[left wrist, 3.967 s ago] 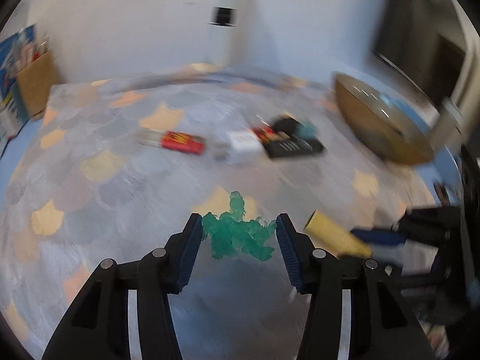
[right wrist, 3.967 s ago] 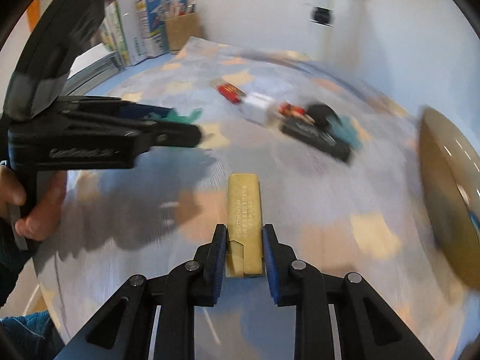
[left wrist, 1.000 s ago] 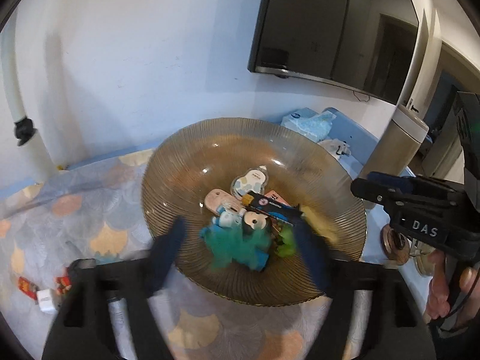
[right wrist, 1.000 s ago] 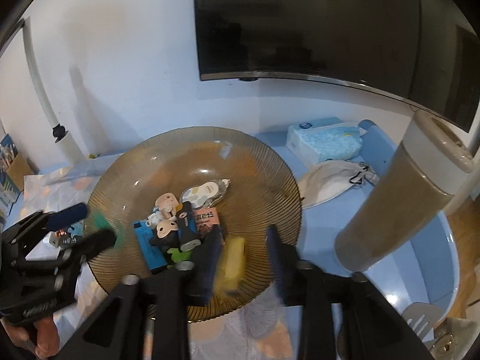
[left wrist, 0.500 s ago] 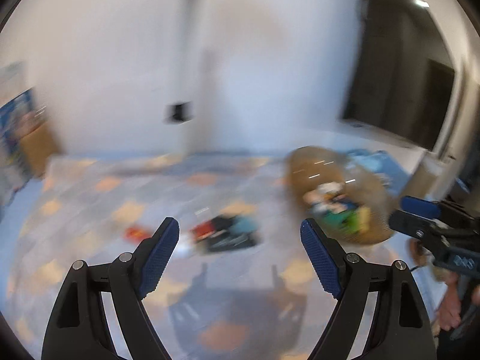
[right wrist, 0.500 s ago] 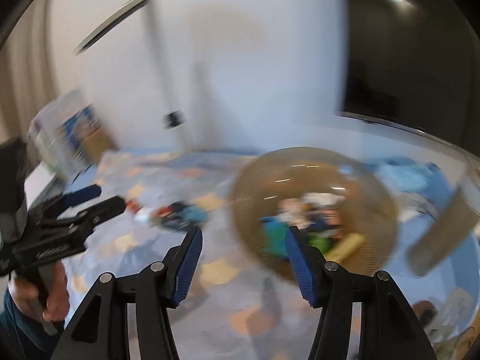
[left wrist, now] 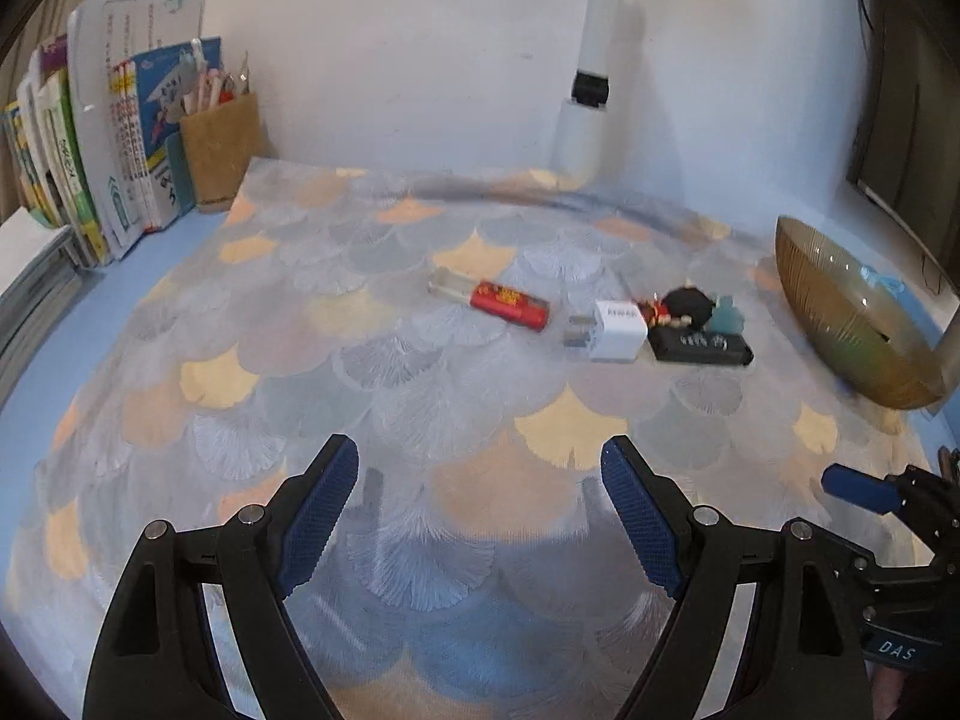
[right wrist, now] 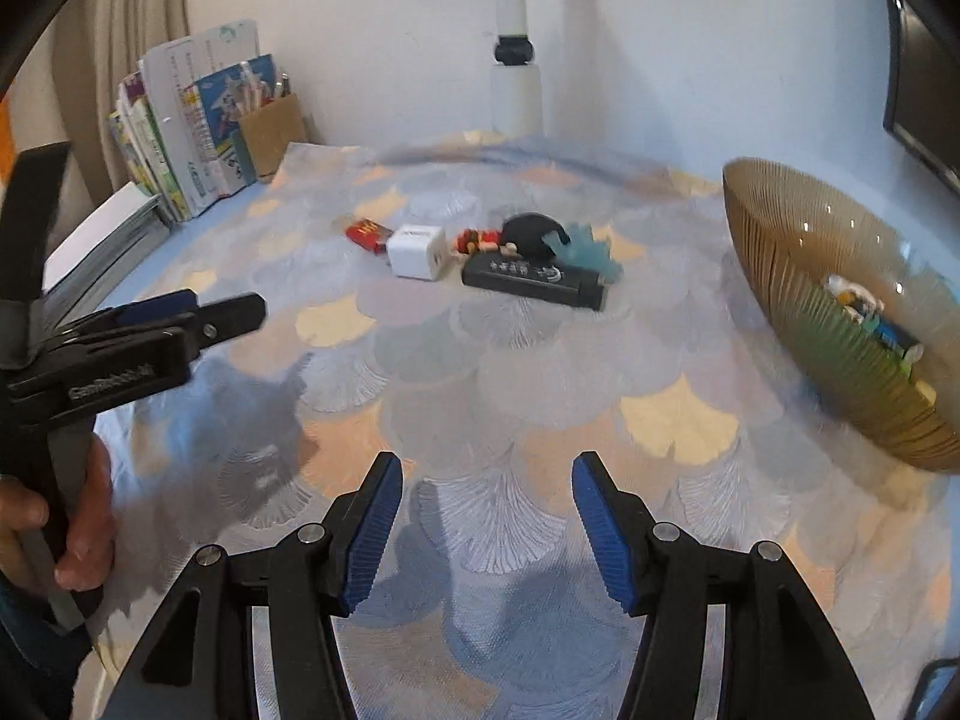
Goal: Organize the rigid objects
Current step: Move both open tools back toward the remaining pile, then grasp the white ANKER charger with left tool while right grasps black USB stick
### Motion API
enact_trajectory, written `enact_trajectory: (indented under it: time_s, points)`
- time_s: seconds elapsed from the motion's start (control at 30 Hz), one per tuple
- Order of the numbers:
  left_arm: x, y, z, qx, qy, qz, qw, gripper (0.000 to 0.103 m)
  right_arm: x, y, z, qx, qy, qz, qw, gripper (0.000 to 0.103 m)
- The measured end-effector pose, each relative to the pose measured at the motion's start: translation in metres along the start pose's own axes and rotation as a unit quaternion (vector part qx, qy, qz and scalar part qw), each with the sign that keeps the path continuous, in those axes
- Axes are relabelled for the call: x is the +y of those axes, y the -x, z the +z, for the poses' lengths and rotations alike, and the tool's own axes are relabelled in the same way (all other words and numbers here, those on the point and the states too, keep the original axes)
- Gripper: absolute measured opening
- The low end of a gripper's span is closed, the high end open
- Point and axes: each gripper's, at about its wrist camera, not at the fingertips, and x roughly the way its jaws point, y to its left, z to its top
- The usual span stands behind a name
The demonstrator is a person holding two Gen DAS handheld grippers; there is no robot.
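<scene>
Loose items lie mid-mat: a red lighter (left wrist: 510,303), a white charger plug (left wrist: 618,331), a black bar (left wrist: 702,347), a small figure with a round black part (left wrist: 687,300) and a teal piece (left wrist: 729,315). The amber glass bowl (left wrist: 840,324) stands at the right; in the right wrist view the bowl (right wrist: 798,276) holds several small objects. My left gripper (left wrist: 480,450) is open and empty, well short of the items. My right gripper (right wrist: 486,462) is open too, with only mat between its fingers. The plug (right wrist: 417,252) and black bar (right wrist: 531,279) lie ahead of it.
Books (left wrist: 120,138) and a cardboard pen holder (left wrist: 219,144) stand at the back left. A white pole (left wrist: 591,60) rises at the wall. A dark screen (left wrist: 900,120) hangs at the right. A hand (right wrist: 78,516) holds the left gripper's handle.
Both grippers swung from above the bowl back to the left over the mat and sank. The green toy and yellow bar they carried earlier are gone from the jaws; the right jaws stand wider.
</scene>
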Motion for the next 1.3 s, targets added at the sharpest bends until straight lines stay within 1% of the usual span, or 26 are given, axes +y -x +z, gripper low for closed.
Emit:
enact_trajectory:
  time_s: [0.07,0.17,0.3,0.4,0.5,0.6,0.67,0.73,0.77,0.83,0.87,0.9,0.97,1.03,1.07,1.17,1.2,1.23,1.3]
  points:
    - [-0.001,0.002,-0.002,-0.007,-0.003,0.009,0.9999,0.084,-0.004,0.001,-0.001,-0.006,-0.010,-0.001,1.000,0.058]
    - [-0.005,0.004,-0.003,-0.013,-0.016,0.016,0.9997,0.085,-0.010,-0.001,0.000,-0.001,-0.025,0.003,1.000,0.061]
    - [-0.010,0.003,-0.003,-0.010,-0.030,0.016,0.9994,0.087,-0.012,-0.002,0.002,0.006,-0.030,0.004,1.000,0.073]
    - [-0.009,0.004,-0.003,-0.011,-0.029,0.013,0.9994,0.087,-0.012,0.000,0.002,0.005,-0.028,0.003,1.000,0.079]
    - [-0.010,0.005,-0.002,-0.010,-0.034,0.001,0.9994,0.086,-0.016,-0.006,0.004,0.023,-0.031,0.011,0.999,0.079]
    - [-0.012,-0.003,0.007,0.035,-0.045,-0.028,0.9980,0.086,-0.016,-0.001,0.017,0.037,-0.028,-0.004,0.999,0.079]
    - [-0.017,-0.006,0.022,0.050,-0.055,-0.045,0.9962,0.086,-0.013,0.010,0.036,0.025,-0.011,-0.003,1.000,0.079]
    - [-0.023,-0.007,0.040,0.041,-0.061,-0.062,0.9954,0.086,-0.013,0.011,0.051,0.016,-0.003,-0.004,1.000,0.079]
    - [-0.026,-0.010,0.046,0.040,-0.062,-0.068,0.9949,0.086,-0.016,0.003,0.058,0.018,-0.005,-0.010,1.000,0.079]
    - [-0.035,-0.017,0.055,0.036,-0.075,-0.070,0.9941,0.086,-0.021,-0.013,0.063,0.033,-0.014,-0.026,0.999,0.079]
    - [-0.040,-0.024,0.058,0.035,-0.084,-0.069,0.9935,0.086,-0.025,-0.024,0.065,0.042,-0.020,-0.027,0.999,0.077]
    - [-0.045,-0.032,0.061,0.040,-0.089,-0.069,0.9928,0.085,-0.028,-0.033,0.066,0.044,-0.025,-0.022,0.998,0.073]
    - [-0.050,-0.045,0.064,0.050,-0.093,-0.078,0.9914,0.083,-0.030,-0.044,0.070,0.041,-0.025,-0.020,0.999,0.071]
    - [-0.055,-0.058,0.067,0.055,-0.097,-0.076,0.9908,0.083,-0.034,-0.053,0.073,0.038,-0.025,-0.033,0.998,0.071]
    - [-0.058,-0.064,0.068,0.060,-0.101,-0.078,0.9901,0.083,-0.036,-0.056,0.074,0.040,-0.027,-0.034,0.998,0.071]
    - [-0.068,-0.080,0.068,0.073,-0.109,-0.084,0.9878,0.076,-0.044,-0.068,0.079,0.045,-0.033,-0.033,0.998,0.071]
    - [-0.072,-0.084,0.067,0.077,-0.114,-0.078,0.9874,0.070,-0.046,-0.072,0.081,0.045,-0.030,-0.038,0.998,0.071]
    - [-0.074,-0.087,0.067,0.078,-0.115,-0.077,0.9872,0.066,-0.046,-0.076,0.082,0.046,-0.026,-0.042,0.998,0.071]
    - [-0.075,-0.092,0.065,0.085,-0.110,-0.083,0.9868,0.047,-0.046,-0.082,0.085,0.049,-0.015,-0.044,0.998,0.071]
